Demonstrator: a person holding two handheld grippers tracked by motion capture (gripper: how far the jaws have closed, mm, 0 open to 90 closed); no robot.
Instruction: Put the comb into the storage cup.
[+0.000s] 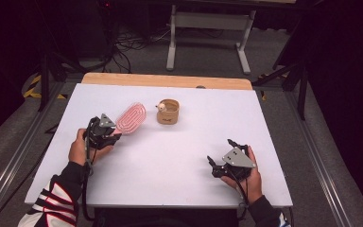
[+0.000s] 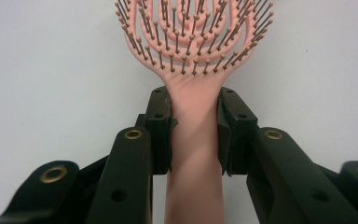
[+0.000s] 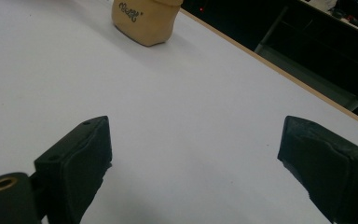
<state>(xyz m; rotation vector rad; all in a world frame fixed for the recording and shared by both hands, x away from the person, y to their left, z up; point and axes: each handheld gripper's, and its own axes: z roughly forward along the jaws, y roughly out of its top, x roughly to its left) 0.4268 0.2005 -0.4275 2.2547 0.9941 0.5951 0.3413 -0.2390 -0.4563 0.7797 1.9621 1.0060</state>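
Left gripper view, pink hairbrush [image 2: 195,135] (brown-tipped bristles up), handle clamped, left gripper [image 2: 195,130].

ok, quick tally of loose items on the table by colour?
Pink: 1, the hairbrush, handle clamped in the left gripper.
Tan: 1, the small pouch, with something small and pale at its rim.
Total: 2 on the white table. The right gripper is open, holding nothing.

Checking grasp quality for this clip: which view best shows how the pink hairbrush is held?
The left gripper view: the left gripper has its jaws pressed on both sides of the pink hairbrush at its handle. The high view shows the brush head small, the grip hidden. The right gripper view faces the tan pouch.
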